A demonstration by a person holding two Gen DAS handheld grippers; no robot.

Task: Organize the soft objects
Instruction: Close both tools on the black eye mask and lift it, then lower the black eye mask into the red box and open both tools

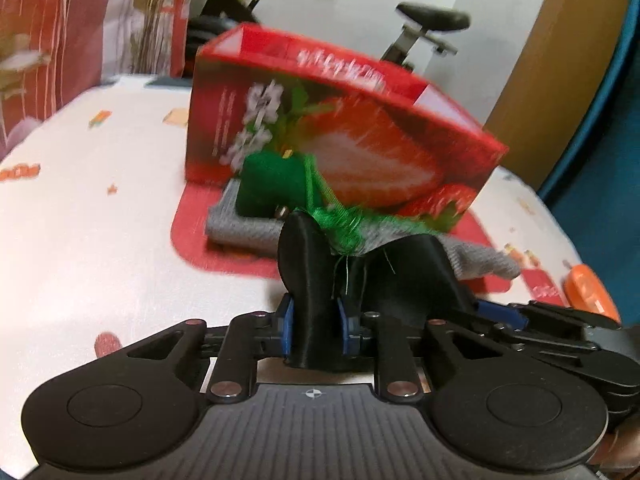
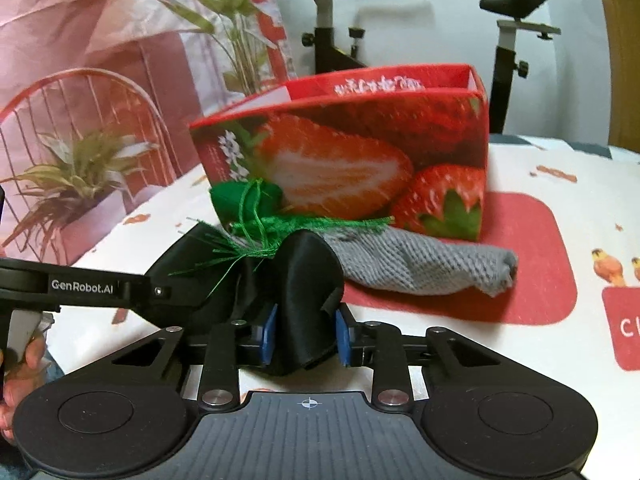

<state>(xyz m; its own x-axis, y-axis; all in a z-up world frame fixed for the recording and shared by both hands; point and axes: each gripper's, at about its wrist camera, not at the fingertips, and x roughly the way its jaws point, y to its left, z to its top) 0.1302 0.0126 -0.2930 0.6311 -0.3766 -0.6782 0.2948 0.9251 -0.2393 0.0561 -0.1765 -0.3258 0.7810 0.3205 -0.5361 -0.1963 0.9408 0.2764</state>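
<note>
Left wrist view: your left gripper (image 1: 344,248) is clenched on the frayed green mesh cloth (image 1: 344,222), just before the open red strawberry-printed cardboard box (image 1: 340,120).

Right wrist view: your right gripper (image 2: 276,256) pinches the same cloth (grey knitted cloth (image 2: 416,260) lies beneath). Lift together, level, clearing the rim.

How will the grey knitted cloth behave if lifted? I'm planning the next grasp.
The grey knitted cloth will probably droop and unroll: it lies loosely rolled, sagging on the red mat. Its coarse knit looks grippy and light. The green mesh fabric lies on one end and may drag along.
</note>
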